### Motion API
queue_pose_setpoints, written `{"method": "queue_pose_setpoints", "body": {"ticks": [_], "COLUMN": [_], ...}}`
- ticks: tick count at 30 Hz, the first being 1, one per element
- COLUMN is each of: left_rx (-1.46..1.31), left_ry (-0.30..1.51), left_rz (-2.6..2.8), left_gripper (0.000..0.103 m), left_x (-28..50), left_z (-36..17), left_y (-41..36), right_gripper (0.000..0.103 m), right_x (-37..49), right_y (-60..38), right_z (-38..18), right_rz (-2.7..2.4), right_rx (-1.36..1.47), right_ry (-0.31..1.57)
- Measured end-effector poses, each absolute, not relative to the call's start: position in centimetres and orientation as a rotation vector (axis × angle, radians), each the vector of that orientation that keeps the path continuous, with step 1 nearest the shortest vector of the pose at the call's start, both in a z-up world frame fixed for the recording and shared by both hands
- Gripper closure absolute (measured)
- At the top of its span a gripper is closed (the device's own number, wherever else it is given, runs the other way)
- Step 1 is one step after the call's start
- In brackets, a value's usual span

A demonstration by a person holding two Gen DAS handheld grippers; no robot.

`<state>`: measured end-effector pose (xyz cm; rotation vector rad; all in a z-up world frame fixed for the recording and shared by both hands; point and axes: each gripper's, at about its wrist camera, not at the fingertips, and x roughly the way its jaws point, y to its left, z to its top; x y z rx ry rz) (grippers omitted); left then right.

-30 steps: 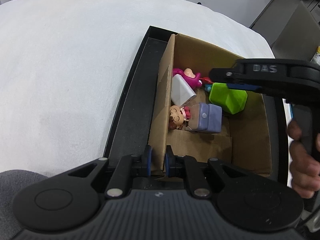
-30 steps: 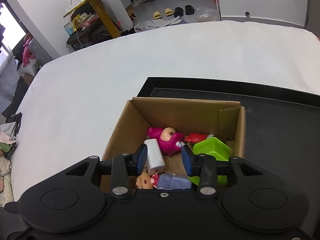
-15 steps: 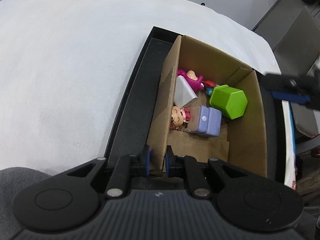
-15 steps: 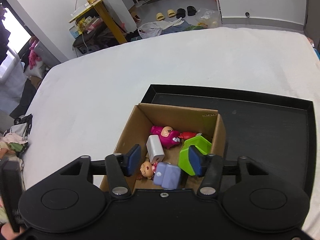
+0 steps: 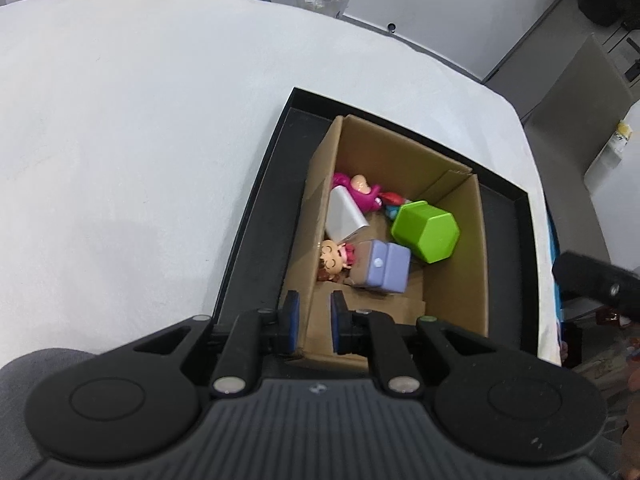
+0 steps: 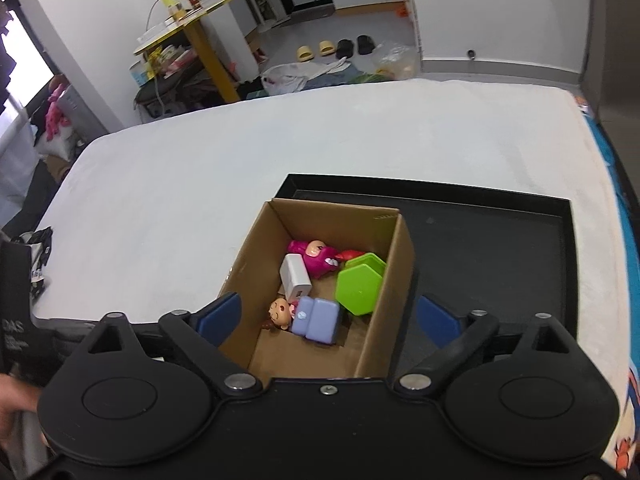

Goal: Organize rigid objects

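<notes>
An open cardboard box stands in a black tray. Inside lie a green hexagonal container, a lilac block, a small doll, a white block and a magenta toy. My left gripper is shut on the box's near wall. My right gripper hangs above the box. Its jaws are opening wide and touch nothing.
The tray sits on a white cloth-covered table. A grey sleeve shows at the lower left and a hand at the left edge. Slippers, bags and a yellow table stand on the floor beyond.
My right gripper has spread its jaws wide and drawn up and back from the box. The left gripper has risen a little, still clamped on the box wall.
</notes>
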<state>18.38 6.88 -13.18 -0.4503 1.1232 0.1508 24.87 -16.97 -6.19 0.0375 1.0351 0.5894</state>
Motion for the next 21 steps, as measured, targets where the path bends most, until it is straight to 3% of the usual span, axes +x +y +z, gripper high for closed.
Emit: {"method": "queue_pose_setpoints", "body": {"ticks": [2, 6, 9, 21], "left_rx": [-0.443, -0.405, -0.375, -0.325], "left_ry": [1.118, 1.094, 1.088, 1.029], "left_rz": [0.145, 0.131, 0.113, 0.095], "left_gripper": [0.082, 0.054, 0.043, 0.020], "left_x": [18.1, 17.5, 16.9, 14.3], "left_z": [-12.5, -11.1, -10.2, -6.5], "left_y": [6.7, 6.1, 5.6, 4.0], "right_gripper": [0.005, 0.000, 0.000, 0.000], "right_x": [24.3, 23.1, 22.4, 19.7], "right_y": [-17.3, -18.0, -18.6, -21.4], "right_z": [-5.8, -4.9, -4.3, -3.1], "right_rz": [0.575, 0.543, 0.516, 0.406], "right_rx": [0.037, 0.044, 0.051, 0.108], "right_ry": [1.024, 0.996, 0.987, 0.953]}}
